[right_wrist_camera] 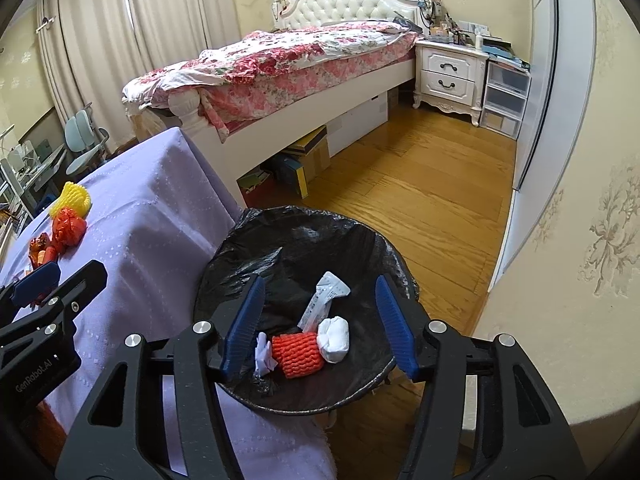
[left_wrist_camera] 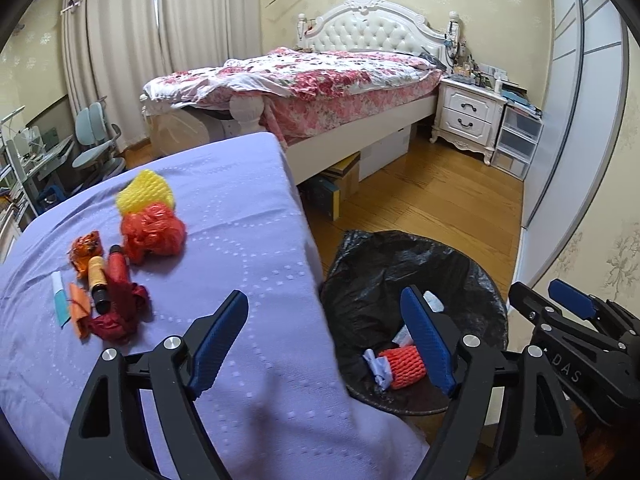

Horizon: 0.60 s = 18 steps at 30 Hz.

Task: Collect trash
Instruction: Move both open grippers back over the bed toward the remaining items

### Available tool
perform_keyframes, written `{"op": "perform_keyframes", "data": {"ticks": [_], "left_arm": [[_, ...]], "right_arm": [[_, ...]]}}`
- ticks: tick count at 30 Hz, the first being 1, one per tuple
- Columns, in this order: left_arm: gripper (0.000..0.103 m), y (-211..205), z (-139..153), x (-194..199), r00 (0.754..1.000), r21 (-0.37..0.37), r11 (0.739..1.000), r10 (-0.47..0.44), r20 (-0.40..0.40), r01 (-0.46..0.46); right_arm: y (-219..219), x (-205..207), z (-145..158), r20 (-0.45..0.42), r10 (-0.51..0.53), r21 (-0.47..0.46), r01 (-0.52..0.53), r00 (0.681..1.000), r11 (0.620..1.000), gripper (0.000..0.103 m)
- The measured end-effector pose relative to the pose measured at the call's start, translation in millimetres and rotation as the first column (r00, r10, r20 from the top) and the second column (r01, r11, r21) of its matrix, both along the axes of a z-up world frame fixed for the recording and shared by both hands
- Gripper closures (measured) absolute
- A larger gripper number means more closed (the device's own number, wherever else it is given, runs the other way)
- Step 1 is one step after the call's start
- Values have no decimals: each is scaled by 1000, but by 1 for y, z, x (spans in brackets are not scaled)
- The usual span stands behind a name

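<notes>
A bin lined with a black bag (right_wrist_camera: 360, 240) stands on the floor beside the purple-covered table (left_wrist_camera: 240, 208). In it lie an orange foam net (right_wrist_camera: 298, 354), a white wad (right_wrist_camera: 334, 338), a white packet (right_wrist_camera: 326, 298) and a crumpled pale paper (right_wrist_camera: 264, 354). My right gripper (right_wrist_camera: 320, 324) is open and empty above the bin. My left gripper (left_wrist_camera: 326, 340) is open and empty over the table's right edge. On the table lie a yellow foam net (left_wrist_camera: 146, 192), an orange plastic bag (left_wrist_camera: 154, 234), an orange wrapper (left_wrist_camera: 84, 248), thread spools (left_wrist_camera: 98, 280), red cloth (left_wrist_camera: 120, 312) and small packets (left_wrist_camera: 60, 298).
A bed with a floral cover (left_wrist_camera: 304, 76) stands behind the table, with boxes (left_wrist_camera: 340, 184) under it. A white nightstand (left_wrist_camera: 468, 116) and plastic drawers (left_wrist_camera: 516, 140) stand at the back right. A wardrobe (left_wrist_camera: 576, 120) lines the right wall. Chairs and a desk (left_wrist_camera: 92, 140) are at the left.
</notes>
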State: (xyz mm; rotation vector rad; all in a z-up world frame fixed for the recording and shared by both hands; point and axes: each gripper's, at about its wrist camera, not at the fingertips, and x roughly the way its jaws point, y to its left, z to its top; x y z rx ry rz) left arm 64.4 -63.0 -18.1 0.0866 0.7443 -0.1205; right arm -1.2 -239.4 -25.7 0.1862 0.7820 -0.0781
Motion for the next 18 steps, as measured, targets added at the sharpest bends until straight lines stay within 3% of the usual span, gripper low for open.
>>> {"op": "perform_keyframes", "data": {"ticks": [10, 18], "left_arm": [[24, 64, 4, -17, 990, 28, 990, 141, 9, -141], [24, 136, -1, -35, 959, 39, 958, 285, -4, -284]], "right_arm": [[46, 1, 11, 6, 107, 8, -107, 994, 994, 44], [116, 1, 17, -4, 267, 9, -267, 964, 964, 41]]}}
